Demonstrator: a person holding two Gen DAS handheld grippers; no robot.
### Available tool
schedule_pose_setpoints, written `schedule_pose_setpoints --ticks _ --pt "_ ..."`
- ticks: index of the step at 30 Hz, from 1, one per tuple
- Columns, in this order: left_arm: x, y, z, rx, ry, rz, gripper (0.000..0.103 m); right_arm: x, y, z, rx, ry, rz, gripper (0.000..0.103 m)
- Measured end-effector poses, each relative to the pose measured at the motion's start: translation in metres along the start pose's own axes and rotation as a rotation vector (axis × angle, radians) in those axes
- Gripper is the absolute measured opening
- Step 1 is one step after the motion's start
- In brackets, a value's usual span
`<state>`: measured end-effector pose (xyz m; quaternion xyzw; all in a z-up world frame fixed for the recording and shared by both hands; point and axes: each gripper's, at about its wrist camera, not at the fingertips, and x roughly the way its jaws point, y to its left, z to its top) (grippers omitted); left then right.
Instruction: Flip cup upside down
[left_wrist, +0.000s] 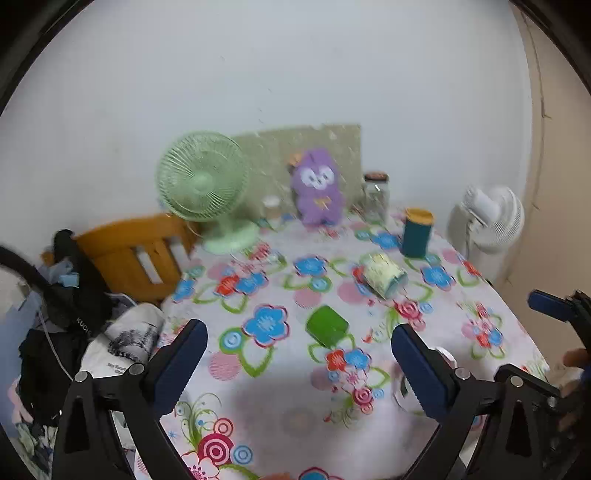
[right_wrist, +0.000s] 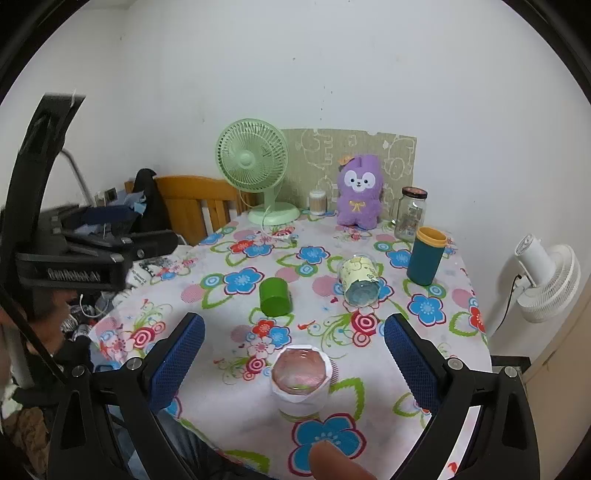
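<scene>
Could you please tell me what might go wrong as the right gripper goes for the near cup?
The clear paper-wrapped cup stands near the table edge; a nudge from the open right gripper could tip it off. The yellow cup and green cup lie on their sides and may roll if bumped.

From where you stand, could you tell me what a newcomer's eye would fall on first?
Probably the loud flowered tablecloth, then the purple plush toy upright at the back beside the green fan. Nearer, a white cup stands open-side up just ahead of the open right gripper, with a green cup lying on its side beyond.
</scene>
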<state>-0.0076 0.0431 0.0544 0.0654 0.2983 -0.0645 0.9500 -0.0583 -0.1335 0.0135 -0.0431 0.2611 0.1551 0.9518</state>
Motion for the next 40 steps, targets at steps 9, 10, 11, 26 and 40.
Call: schedule_pose_setpoints --ticks 9,10,11,26,40 --pt "-0.017 -0.003 -0.029 -0.103 -0.111 0.046 0.103 -0.012 0.014 -0.010 0.028 -0.025 -0.062 0.103" --pt "-0.017 -0.002 -0.032 -0.117 -0.116 0.056 0.103 -0.013 0.018 -0.011 0.021 -0.028 -0.073 0.103" --pt "-0.018 -0.002 -0.036 -0.122 -0.118 0.064 0.103 -0.015 0.021 -0.012 0.013 -0.032 -0.083 0.103" --pt "-0.023 0.011 -0.063 -0.216 -0.109 0.137 0.103 -0.015 0.032 -0.018 0.016 -0.027 -0.110 0.103" --pt "-0.018 0.006 -0.068 -0.205 -0.085 0.122 0.103 -0.012 0.030 -0.024 0.039 -0.007 -0.123 0.103"
